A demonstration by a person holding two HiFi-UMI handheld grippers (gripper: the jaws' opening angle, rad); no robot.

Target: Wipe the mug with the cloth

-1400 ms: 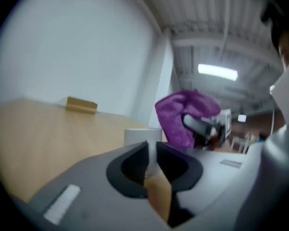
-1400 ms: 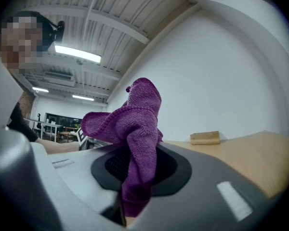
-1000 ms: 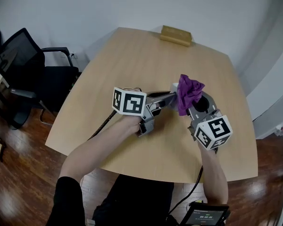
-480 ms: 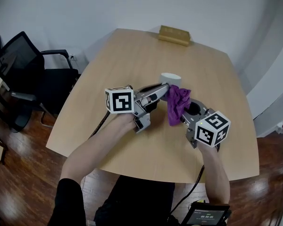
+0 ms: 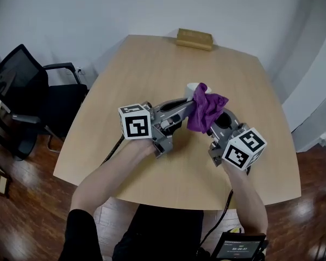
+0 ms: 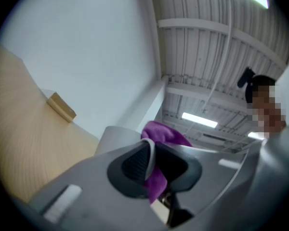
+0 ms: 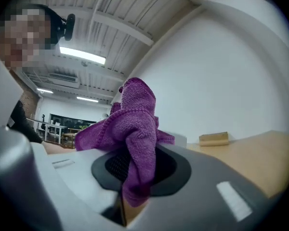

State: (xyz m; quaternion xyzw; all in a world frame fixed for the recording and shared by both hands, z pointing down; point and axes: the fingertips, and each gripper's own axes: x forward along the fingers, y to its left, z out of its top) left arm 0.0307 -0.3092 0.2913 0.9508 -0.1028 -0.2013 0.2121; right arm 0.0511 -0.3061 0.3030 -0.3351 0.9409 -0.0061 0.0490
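In the head view a white mug [image 5: 193,88] is held above the wooden table [image 5: 146,64], with my left gripper [image 5: 190,104] shut on its thin wall. From the left gripper view, the white wall [image 6: 152,154] sits pinched between the dark pads, and the mug's body [image 6: 116,137] is just beyond. A purple cloth [image 5: 206,111] is bunched against the mug's right side and covers most of it. My right gripper [image 5: 211,120] is shut on that cloth [image 7: 134,131], which spills over its jaws. The mug's edge [image 7: 181,139] peeks out behind the cloth.
A small wooden block [image 5: 194,38] lies at the table's far edge. A black office chair [image 5: 27,91] stands off the table's left side. A handheld device [image 5: 240,247] hangs near the person's waist, below the table's near edge.
The cloth dropped down the mug's side, baring the rim, then came back up against it. Both grippers rolled, and the mug rose a little with the left gripper.
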